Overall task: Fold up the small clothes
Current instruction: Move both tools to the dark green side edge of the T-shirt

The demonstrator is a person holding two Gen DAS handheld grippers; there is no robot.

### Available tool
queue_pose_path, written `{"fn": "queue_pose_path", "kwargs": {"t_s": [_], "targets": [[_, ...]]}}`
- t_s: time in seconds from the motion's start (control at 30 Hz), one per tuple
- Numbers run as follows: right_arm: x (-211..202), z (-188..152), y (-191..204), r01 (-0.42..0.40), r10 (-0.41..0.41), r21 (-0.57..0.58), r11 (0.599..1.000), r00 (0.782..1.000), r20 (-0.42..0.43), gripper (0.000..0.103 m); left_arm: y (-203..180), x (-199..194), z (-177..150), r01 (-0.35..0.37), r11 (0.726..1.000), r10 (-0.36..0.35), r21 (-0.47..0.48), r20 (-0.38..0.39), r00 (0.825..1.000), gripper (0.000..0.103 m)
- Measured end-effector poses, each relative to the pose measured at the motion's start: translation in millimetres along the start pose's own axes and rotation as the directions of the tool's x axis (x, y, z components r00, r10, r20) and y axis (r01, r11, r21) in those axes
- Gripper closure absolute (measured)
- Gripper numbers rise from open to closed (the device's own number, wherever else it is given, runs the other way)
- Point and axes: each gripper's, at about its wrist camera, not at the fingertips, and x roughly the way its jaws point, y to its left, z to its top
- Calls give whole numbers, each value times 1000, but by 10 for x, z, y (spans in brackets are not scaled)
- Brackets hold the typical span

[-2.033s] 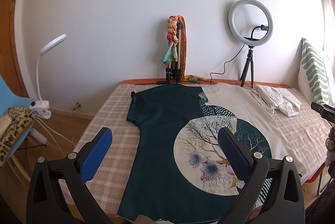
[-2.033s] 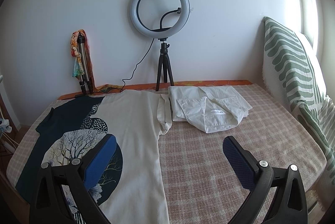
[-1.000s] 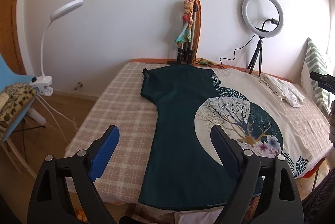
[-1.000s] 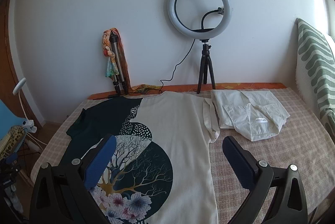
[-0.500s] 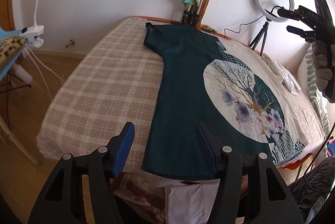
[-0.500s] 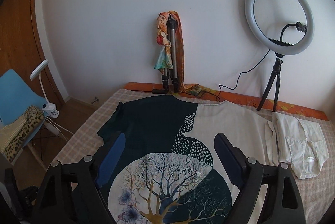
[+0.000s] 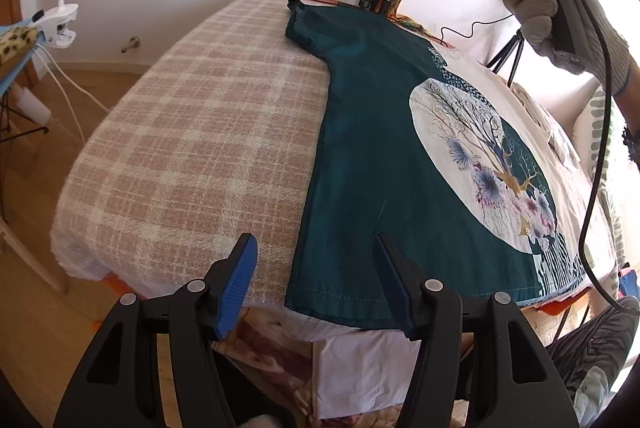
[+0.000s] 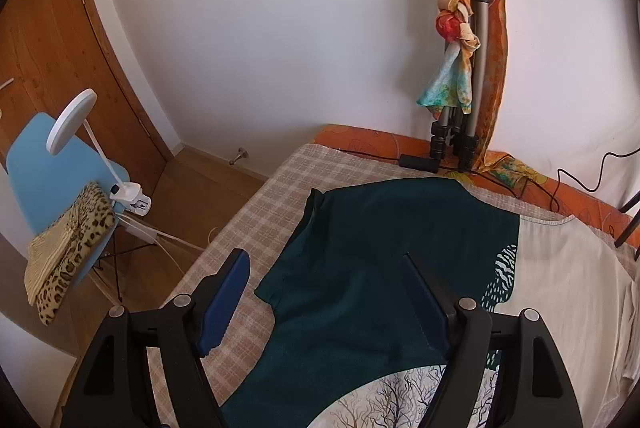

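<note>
A checked blanket (image 7: 192, 132) covers the bed, and spread flat on it is the t-shirt (image 7: 380, 164), dark teal down one side and cream down the other, with a big round print of bare branches and pale purple flowers in the middle. Its teal hem hangs just over the near edge of the bed, straight ahead of the left gripper (image 7: 316, 284), whose blue-padded jaws are spread wide on either side of the hem corner without touching it. The right gripper (image 8: 326, 302) is raised over the shirt's shoulder end, tilted down, fingers likewise parted wide, the teal short sleeve (image 8: 312, 224) lying just ahead of its left finger. From the left side one sees that gripper held high in a grey knitted glove (image 7: 536, 4), its cable (image 7: 596, 156) trailing down. Beyond the collar, against the wall, stands a folded tripod (image 8: 460, 76) draped with an orange scarf (image 8: 496, 40).
</note>
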Motion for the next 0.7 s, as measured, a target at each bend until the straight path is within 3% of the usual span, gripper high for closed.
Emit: {"fn": "queue_pose_path", "kwargs": {"t_s": [0.33,0.57,0.7], "targets": [[1183,318,213,-22,27,34,999,992,-127,33,71,117,16,36,999,-37,-30,-36,999,46],[1800,459,363,-10,16,38,999,988,-154,41,32,130,25,38,999,-38,-7,-32,999,46],[2072,481,446,22,-20,10,1000,981,-195,47,22,131,23,49,999,-49,0,-32,998,61]]}}
